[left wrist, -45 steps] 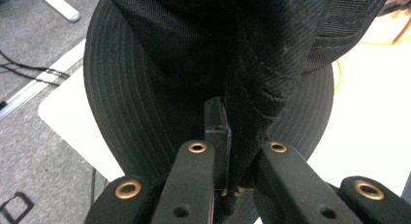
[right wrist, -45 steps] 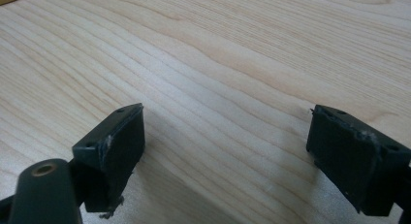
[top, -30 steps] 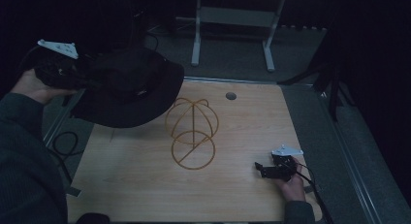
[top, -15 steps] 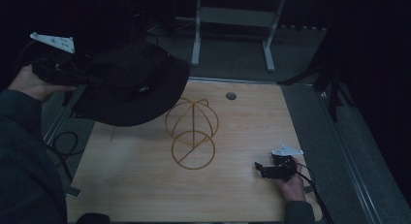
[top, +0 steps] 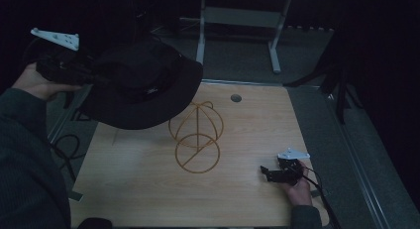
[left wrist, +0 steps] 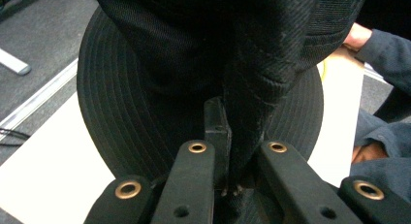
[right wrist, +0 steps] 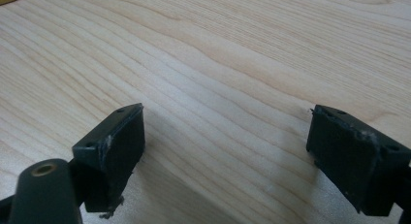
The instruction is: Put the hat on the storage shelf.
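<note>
A black wide-brimmed hat (top: 141, 85) hangs in the air over the table's far left corner, held by its crown. My left gripper (top: 86, 75) is shut on a fold of the hat's fabric (left wrist: 242, 112); its jaws pinch the cloth between them. A gold wire hat stand (top: 197, 137), a dome on a ring base, rests at the table's middle, just right of and below the hat. My right gripper (top: 270, 173) lies low at the table's front right, jaws wide apart over bare wood (right wrist: 223, 103) with nothing between them.
The wooden table (top: 148, 189) has a small round grommet hole (top: 236, 97) near its far edge. A metal frame with legs (top: 237, 21) stands on the floor beyond. Cables (top: 64, 147) trail off the left edge. A sleeve (left wrist: 383, 49) shows behind the hat.
The left gripper has carried the hat up and slightly right, closer over the wire stand. The right gripper has stayed put.
</note>
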A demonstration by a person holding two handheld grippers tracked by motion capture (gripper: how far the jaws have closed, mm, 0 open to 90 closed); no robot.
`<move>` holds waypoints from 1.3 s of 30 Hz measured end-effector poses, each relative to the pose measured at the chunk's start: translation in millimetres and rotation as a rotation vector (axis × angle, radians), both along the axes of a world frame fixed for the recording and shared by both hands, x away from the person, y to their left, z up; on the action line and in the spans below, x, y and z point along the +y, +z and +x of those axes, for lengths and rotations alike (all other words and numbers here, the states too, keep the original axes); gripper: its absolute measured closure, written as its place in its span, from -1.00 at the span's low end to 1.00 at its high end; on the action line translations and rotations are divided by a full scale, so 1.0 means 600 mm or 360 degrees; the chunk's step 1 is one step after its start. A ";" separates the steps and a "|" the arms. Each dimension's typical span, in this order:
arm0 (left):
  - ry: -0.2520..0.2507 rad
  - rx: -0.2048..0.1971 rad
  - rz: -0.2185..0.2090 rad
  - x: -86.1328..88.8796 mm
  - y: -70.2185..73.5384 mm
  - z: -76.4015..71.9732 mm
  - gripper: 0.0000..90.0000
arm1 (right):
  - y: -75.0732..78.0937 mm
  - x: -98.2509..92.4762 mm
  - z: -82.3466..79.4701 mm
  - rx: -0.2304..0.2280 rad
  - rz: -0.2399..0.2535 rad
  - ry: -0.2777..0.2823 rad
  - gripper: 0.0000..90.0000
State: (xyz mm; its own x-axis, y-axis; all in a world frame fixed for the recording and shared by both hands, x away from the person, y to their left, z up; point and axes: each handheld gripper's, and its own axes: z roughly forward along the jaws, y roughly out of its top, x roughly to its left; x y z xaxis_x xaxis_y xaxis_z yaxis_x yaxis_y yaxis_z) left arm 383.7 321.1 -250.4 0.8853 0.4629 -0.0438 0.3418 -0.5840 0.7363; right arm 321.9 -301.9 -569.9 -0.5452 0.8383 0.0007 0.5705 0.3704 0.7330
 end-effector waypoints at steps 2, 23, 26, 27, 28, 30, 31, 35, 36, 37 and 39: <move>-0.0027 -0.0001 -0.0014 -0.003 0.003 -0.001 0.96 | 0.000 0.000 0.000 0.0000 0.0000 0.0000 -0.70; -0.0183 0.0010 0.0014 -0.052 0.011 0.004 0.96 | 0.000 0.000 0.000 0.0000 0.0000 0.0000 -0.70; -0.0203 0.0011 0.0016 -0.061 0.012 0.005 0.96 | 0.000 0.000 0.000 0.0000 0.0000 0.0000 -0.70; -0.0210 0.0011 0.0018 -0.064 0.012 0.006 0.96 | 0.000 0.000 0.000 0.0000 0.0000 0.0000 -0.70; -0.0216 0.0011 0.0017 -0.067 0.011 0.007 0.96 | 0.000 0.000 0.000 0.0000 0.0000 0.0000 -0.70; -0.0229 0.0009 0.0022 -0.073 0.011 0.008 0.96 | 0.000 0.000 0.000 0.0000 0.0000 0.0000 -0.70; -0.0233 0.0009 0.0016 -0.076 0.011 0.008 0.96 | 0.000 0.000 0.000 0.0000 0.0000 0.0000 -0.70; -0.0262 0.0005 0.0019 -0.090 0.010 0.011 0.96 | 0.000 0.000 0.000 0.0000 0.0000 0.0000 -0.70; -0.0270 0.0005 0.0024 -0.093 0.009 0.012 0.96 | 0.000 0.000 0.000 0.0000 0.0000 0.0000 -0.70; -0.0274 0.0009 0.0030 -0.097 0.009 0.013 0.96 | 0.000 0.000 0.000 0.0000 0.0000 0.0000 -0.70; -0.0284 0.0011 0.0043 -0.103 0.009 0.014 0.96 | 0.000 0.000 0.000 0.0000 0.0000 0.0000 -0.70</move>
State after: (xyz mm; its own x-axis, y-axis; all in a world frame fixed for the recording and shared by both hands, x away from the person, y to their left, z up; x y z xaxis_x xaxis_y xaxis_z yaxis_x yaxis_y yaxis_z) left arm 392.2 259.1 -245.1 0.9532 0.2998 -0.0396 0.2360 -0.6555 0.7174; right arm 321.9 -301.9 -569.9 -0.5453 0.8383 0.0007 0.5705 0.3705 0.7330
